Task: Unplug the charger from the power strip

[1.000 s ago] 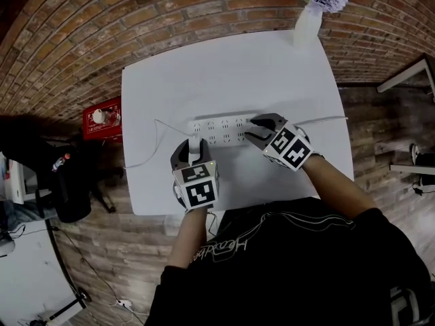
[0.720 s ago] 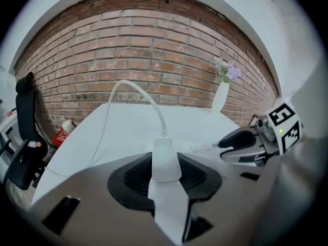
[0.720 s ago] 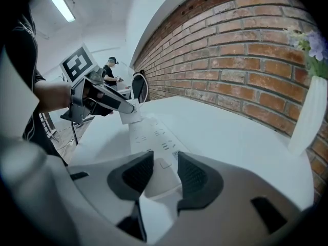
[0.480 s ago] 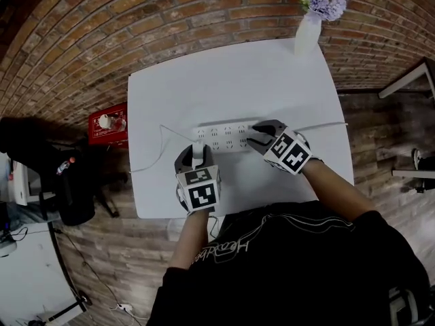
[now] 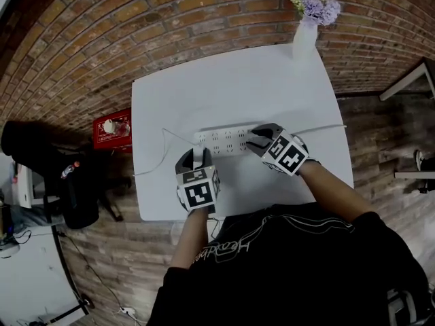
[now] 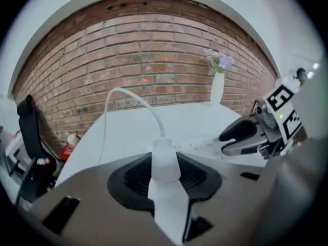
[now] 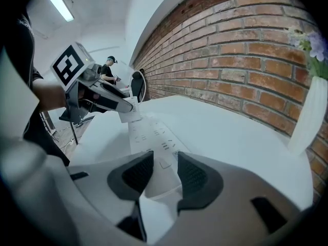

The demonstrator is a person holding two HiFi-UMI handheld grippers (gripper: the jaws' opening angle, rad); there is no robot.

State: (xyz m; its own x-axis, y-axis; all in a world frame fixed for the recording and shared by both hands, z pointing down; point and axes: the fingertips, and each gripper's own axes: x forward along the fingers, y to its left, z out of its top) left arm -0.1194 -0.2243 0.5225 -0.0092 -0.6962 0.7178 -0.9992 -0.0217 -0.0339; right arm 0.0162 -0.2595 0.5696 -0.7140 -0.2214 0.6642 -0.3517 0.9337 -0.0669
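Observation:
A white power strip (image 5: 228, 140) lies across the middle of the white table (image 5: 224, 80). My left gripper (image 5: 196, 160) is shut on the white charger (image 6: 165, 160), held just in front of the strip's left end. From the charger a thin white cable (image 6: 120, 94) arcs up and off to the left. Whether its prongs touch the strip I cannot tell. My right gripper (image 5: 258, 138) is shut across the strip's right end (image 7: 163, 160), a pad on each side. In the right gripper view the left gripper (image 7: 120, 106) shows at the strip's far end.
A white vase with purple flowers (image 5: 306, 29) stands at the table's far right corner. The strip's own cord (image 5: 326, 126) runs off the right edge. A red box (image 5: 112, 126) and a black chair (image 5: 61, 175) sit on the floor to the left. A brick wall stands behind.
Both grippers keep their places and their grips. Only the head view has shifted a little.

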